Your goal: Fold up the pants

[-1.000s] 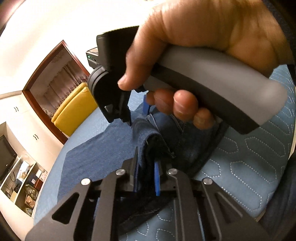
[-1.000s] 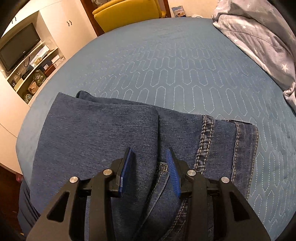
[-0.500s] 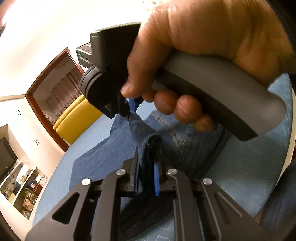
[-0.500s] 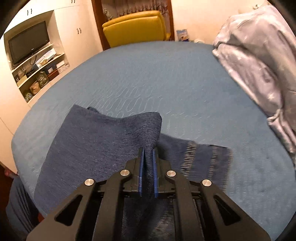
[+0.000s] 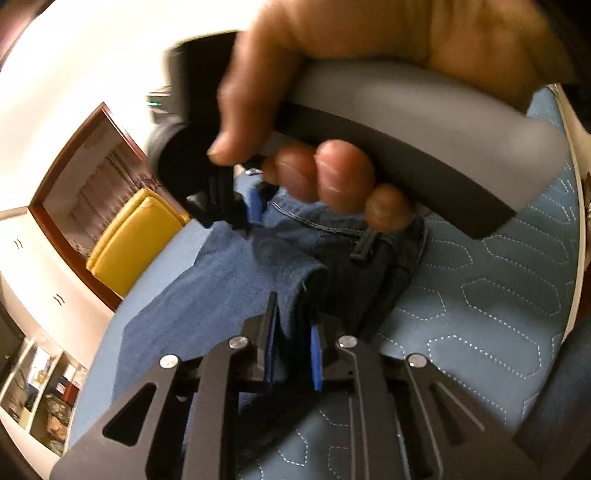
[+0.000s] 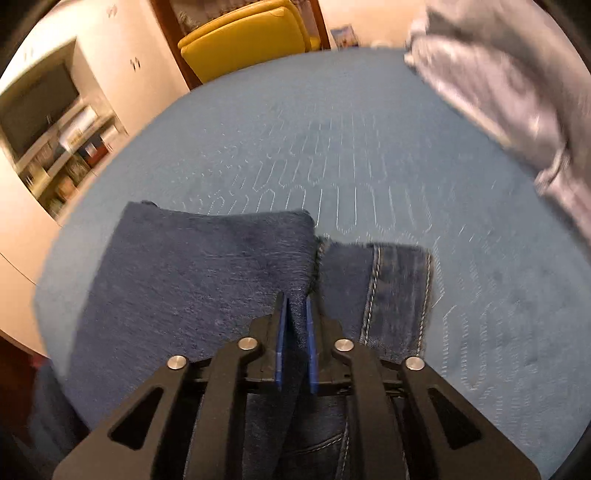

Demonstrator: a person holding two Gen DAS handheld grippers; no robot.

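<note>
The pants, dark blue denim, lie on a bed covered by a light blue quilted bedspread, partly folded so that a plain leg panel overlaps the stitched waistband part. In the right wrist view the right hand-held gripper has its two blue pads drawn close together with a raised fold of denim pinched between them; the fold rises from the right edge of the plain panel, just beside the seamed section with pale double stitching. In the left wrist view the left hand-held gripper likewise has its pads near each other, clamped on a thick bunched edge of the same pants, with dark inner fabric showing between the pads. Directly ahead of it the person's right hand wraps around the grey and black handle of the other tool, whose blue-tipped fingers meet the denim near a belt loop; this part of the view is blurred. Beyond the bed a yellow armchair stands in front of a wood-framed opening. A grey blanket is heaped at the far right of the bed. To the left a wall unit holds a television above shelves of small items too blurred to identify.
</note>
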